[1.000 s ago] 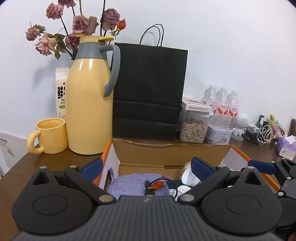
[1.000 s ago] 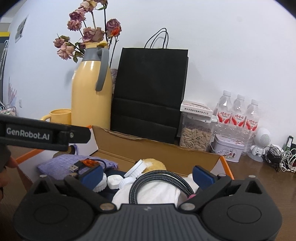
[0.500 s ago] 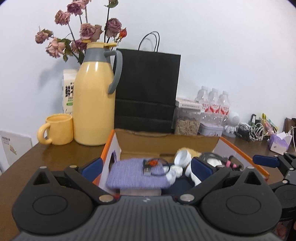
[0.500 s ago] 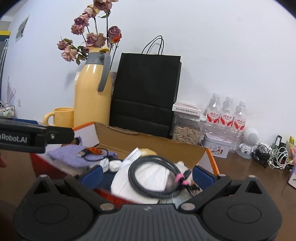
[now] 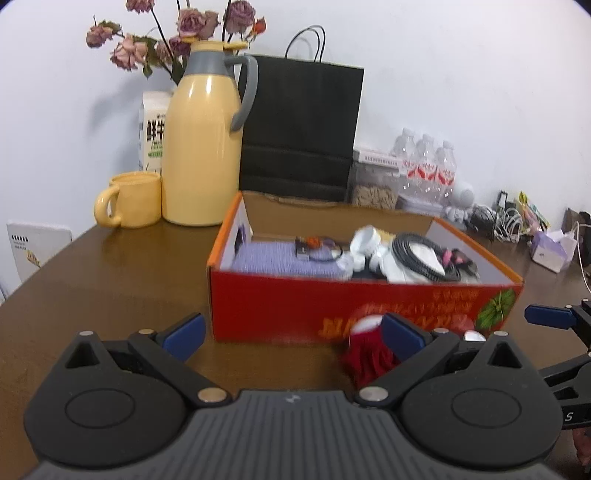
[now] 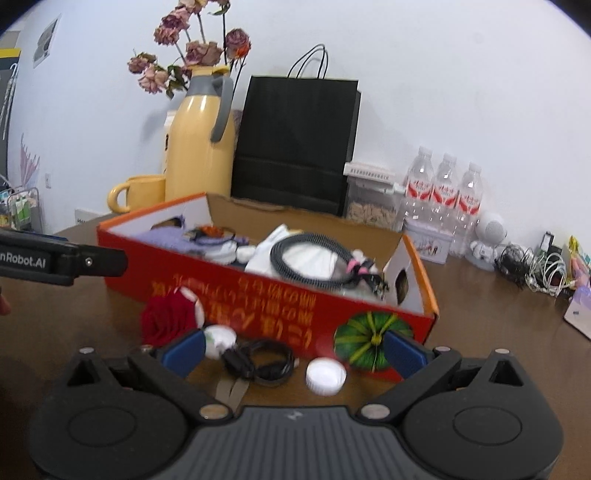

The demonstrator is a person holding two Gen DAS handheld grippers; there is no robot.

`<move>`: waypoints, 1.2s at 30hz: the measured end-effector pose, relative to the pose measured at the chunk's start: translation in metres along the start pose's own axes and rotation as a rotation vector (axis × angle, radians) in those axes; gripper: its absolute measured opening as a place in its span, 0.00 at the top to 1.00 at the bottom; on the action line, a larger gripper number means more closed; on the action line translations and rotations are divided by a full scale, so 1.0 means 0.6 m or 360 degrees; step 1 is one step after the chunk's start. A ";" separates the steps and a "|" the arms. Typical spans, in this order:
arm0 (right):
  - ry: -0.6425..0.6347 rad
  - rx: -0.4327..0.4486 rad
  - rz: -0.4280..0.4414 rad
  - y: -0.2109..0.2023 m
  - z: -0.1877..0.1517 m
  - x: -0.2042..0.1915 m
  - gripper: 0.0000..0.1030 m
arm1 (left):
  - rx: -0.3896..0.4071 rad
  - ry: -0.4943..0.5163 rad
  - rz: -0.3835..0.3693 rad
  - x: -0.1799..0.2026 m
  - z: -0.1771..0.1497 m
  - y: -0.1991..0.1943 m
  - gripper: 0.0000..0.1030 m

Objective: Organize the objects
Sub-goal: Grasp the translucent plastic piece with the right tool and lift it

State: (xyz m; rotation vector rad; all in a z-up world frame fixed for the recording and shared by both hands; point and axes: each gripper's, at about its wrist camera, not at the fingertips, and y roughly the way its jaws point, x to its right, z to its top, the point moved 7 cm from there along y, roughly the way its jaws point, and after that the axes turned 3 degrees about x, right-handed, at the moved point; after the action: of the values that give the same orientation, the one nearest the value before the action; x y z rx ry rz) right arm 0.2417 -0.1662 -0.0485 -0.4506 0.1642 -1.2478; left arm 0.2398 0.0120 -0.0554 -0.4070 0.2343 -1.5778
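A red cardboard box (image 5: 354,302) (image 6: 258,295) stands on the brown table, holding a purple knitted cloth (image 5: 280,256), a coiled black cable (image 6: 314,258) and white items. In front of it lie a red fabric rose (image 6: 168,319) (image 5: 367,350), a small black cable bundle (image 6: 258,360), a white round cap (image 6: 325,376) and another white piece (image 6: 219,338). My left gripper (image 5: 291,334) hangs open before the box, its right finger beside the rose. My right gripper (image 6: 293,350) is open above the loose items, holding nothing.
Behind the box stand a yellow thermos jug (image 5: 203,147), a yellow mug (image 5: 129,199), a milk carton (image 5: 151,133), dried roses (image 5: 184,33) and a black paper bag (image 5: 299,129). At the right are water bottles (image 6: 443,195), a seed container (image 6: 369,199), tangled cables (image 6: 535,266) and a tissue pack (image 5: 552,249).
Both grippers have pulled back and risen from over the box. The whole box front and the loose items before it now show. Neither gripper took hold of anything.
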 end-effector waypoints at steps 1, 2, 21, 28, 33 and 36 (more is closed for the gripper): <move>-0.0001 -0.0026 0.0012 0.000 -0.006 -0.003 0.03 | -0.0009 -0.0002 -0.0003 0.000 -0.004 -0.002 0.00; -0.0004 -0.0051 0.0026 -0.001 -0.012 -0.006 0.06 | -0.0019 -0.0008 -0.0004 -0.002 -0.007 -0.005 0.00; 0.0042 -0.0233 0.0209 0.013 -0.036 -0.049 0.68 | -0.0123 -0.0048 -0.0055 -0.005 -0.032 -0.002 0.00; 0.0122 -0.0242 0.0239 0.018 -0.036 -0.043 0.79 | -0.0126 -0.0051 -0.0055 -0.004 -0.033 -0.001 0.00; 0.0164 -0.0241 0.0252 0.019 -0.036 -0.037 0.93 | -0.0126 -0.0050 -0.0055 -0.004 -0.034 0.000 0.00; 0.0177 -0.0232 0.0251 0.018 -0.036 -0.036 0.95 | -0.0130 -0.0052 -0.0052 -0.004 -0.034 0.001 0.00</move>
State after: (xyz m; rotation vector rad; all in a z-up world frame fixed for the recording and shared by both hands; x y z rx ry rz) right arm 0.2366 -0.1483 -0.0750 -0.4849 0.3802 -1.1103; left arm 0.2322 0.0126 -0.0748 -0.5021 0.2685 -1.5961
